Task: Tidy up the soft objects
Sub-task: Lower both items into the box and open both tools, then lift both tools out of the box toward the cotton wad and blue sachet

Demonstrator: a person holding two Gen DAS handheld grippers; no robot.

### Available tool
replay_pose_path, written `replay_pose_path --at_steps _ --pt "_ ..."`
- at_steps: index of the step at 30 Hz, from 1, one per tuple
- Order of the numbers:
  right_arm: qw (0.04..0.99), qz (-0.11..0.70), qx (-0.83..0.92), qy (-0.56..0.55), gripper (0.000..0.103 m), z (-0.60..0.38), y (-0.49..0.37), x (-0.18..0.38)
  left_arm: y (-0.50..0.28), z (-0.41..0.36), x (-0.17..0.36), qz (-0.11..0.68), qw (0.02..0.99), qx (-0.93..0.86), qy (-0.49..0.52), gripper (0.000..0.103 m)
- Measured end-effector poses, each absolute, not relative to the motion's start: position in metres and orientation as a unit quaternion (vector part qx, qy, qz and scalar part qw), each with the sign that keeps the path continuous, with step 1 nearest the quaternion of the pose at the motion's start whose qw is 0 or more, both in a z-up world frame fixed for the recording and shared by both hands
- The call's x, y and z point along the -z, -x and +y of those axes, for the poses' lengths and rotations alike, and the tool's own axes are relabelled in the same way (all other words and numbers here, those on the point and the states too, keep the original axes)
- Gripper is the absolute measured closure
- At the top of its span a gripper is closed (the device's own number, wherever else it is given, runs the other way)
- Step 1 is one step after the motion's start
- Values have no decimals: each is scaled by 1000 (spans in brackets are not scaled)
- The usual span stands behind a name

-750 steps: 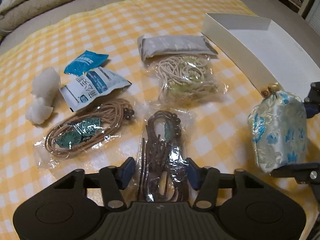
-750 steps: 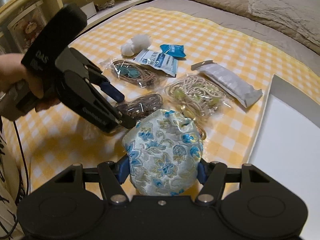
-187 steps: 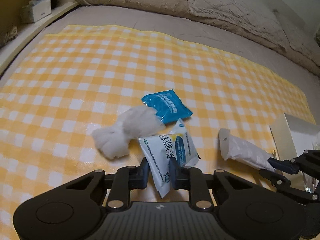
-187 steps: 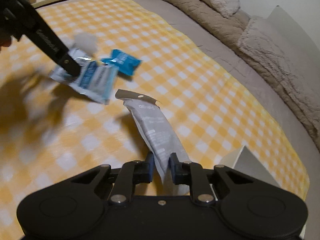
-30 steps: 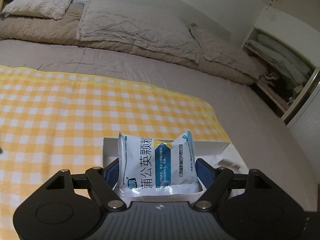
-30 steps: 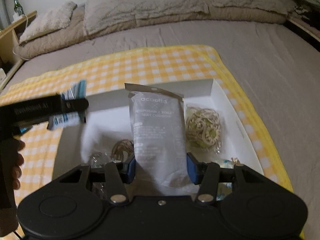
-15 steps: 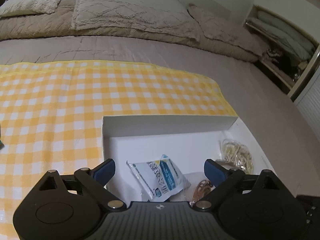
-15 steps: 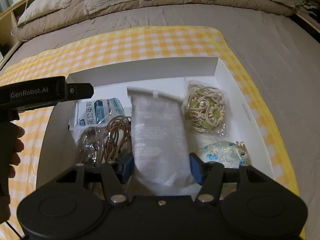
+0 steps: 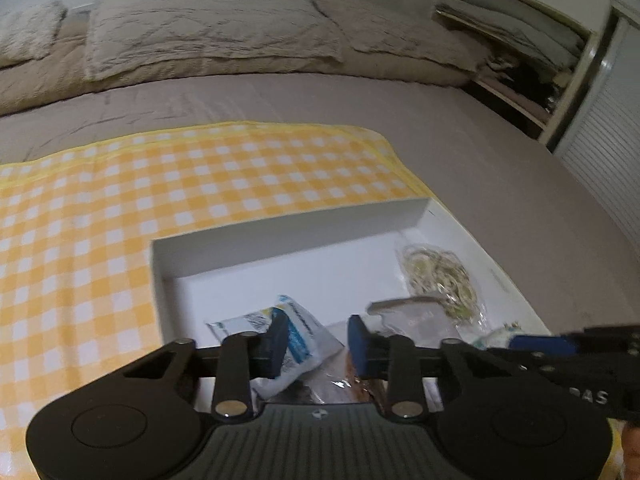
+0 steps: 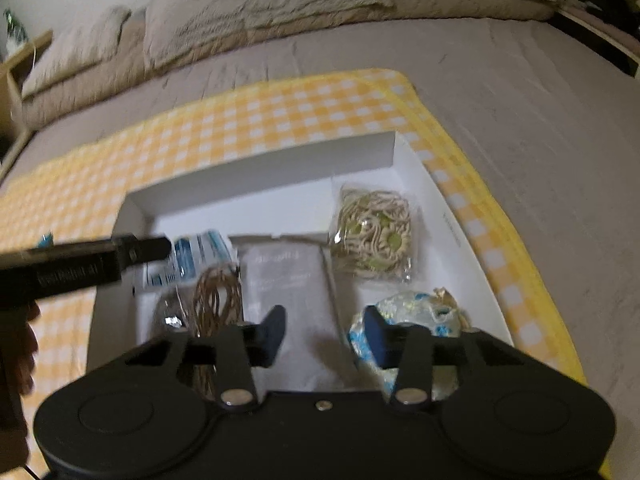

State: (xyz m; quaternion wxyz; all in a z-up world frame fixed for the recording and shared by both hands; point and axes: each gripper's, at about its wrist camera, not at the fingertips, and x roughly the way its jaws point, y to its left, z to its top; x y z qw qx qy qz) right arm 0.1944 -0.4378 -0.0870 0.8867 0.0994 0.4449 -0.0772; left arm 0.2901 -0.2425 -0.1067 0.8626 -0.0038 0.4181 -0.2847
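A white box point(image 9: 280, 236) point(image 10: 260, 184) lies on the yellow checked cloth and holds the soft things. My left gripper point(image 9: 318, 344) hovers over its near left part. Its jaws are closing with nothing between them, and the blue-and-white packet point(image 9: 298, 320) point(image 10: 196, 256) lies loose below. My right gripper point(image 10: 324, 334) hangs above the grey packet point(image 10: 288, 280) point(image 9: 416, 316); its jaws are also closing and empty. Also in the box are a bag of beige cord point(image 10: 374, 236) point(image 9: 440, 276), bags of brown cord point(image 10: 216, 296) and a blue floral pouch point(image 10: 416, 312).
The yellow checked cloth point(image 9: 120, 200) covers a grey bed, with beige pillows and a duvet point(image 9: 200, 40) along the back. Shelves point(image 9: 520, 52) stand at the far right. A person's hand point(image 10: 20, 344) holds the left gripper at the left edge of the right wrist view.
Both packets have left the jaws and now lie in the box. Both pairs of jaws opened wide half a second ago and have since narrowed. The left gripper has rolled slightly.
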Motion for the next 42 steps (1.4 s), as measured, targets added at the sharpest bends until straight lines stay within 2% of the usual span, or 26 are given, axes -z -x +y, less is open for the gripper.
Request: replay_pose_path --at_steps 6,11,22,27,42 --pt "877 472 53 -72 69 -426 -207 106 -289 -260 131 444 845 296 -39 75" --pt "855 514 50 -43 70 -417 -213 124 -298 -257 143 451 847 280 -36 73" --pt "853 515 48 -62 70 -424 -207 127 -303 -242 140 453 856 250 -21 71" --pt "870 485 43 -77 71 -427 -202 110 -297 -236 129 445 860 249 -17 56" --pt "909 410 44 -68 71 -427 -168 69 -258 -216 76 416 876 242 -13 37"
